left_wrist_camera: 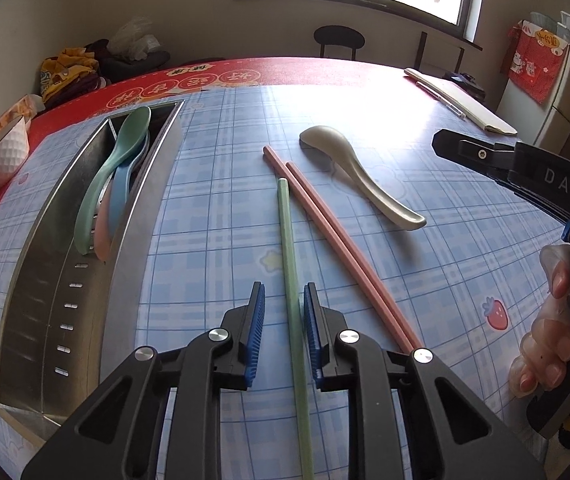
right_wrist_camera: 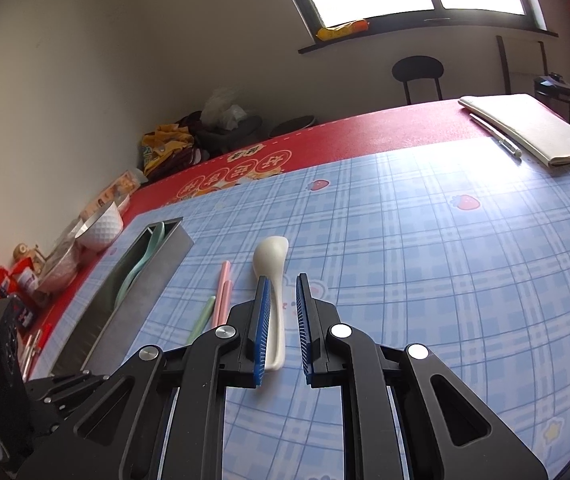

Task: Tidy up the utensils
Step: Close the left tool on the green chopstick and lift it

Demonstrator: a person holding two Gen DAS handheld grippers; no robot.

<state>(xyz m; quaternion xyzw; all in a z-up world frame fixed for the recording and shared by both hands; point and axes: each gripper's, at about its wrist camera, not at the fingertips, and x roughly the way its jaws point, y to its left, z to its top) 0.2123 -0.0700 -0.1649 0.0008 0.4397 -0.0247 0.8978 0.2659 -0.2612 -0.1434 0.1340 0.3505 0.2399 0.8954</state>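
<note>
A green chopstick (left_wrist_camera: 290, 264) lies on the blue plaid cloth and runs between the open fingers of my left gripper (left_wrist_camera: 283, 292). Two pink chopsticks (left_wrist_camera: 337, 240) lie just right of it. A cream spoon (left_wrist_camera: 359, 176) lies further right, bowl down. A steel utensil tray (left_wrist_camera: 45, 280) at the left holds a green spoon (left_wrist_camera: 113, 168), a blue one and a pink one. In the right wrist view my right gripper (right_wrist_camera: 281, 280) is open above the cream spoon's (right_wrist_camera: 271, 256) handle, close to the left pad. The tray (right_wrist_camera: 141, 292) sits to its left.
A white dimpled bowl (left_wrist_camera: 3, 152) and snack packets stand on the red cloth left of the tray. A folded cream cloth (right_wrist_camera: 533, 128) and a pen lie at the far right. A chair (left_wrist_camera: 339, 40) stands behind the table.
</note>
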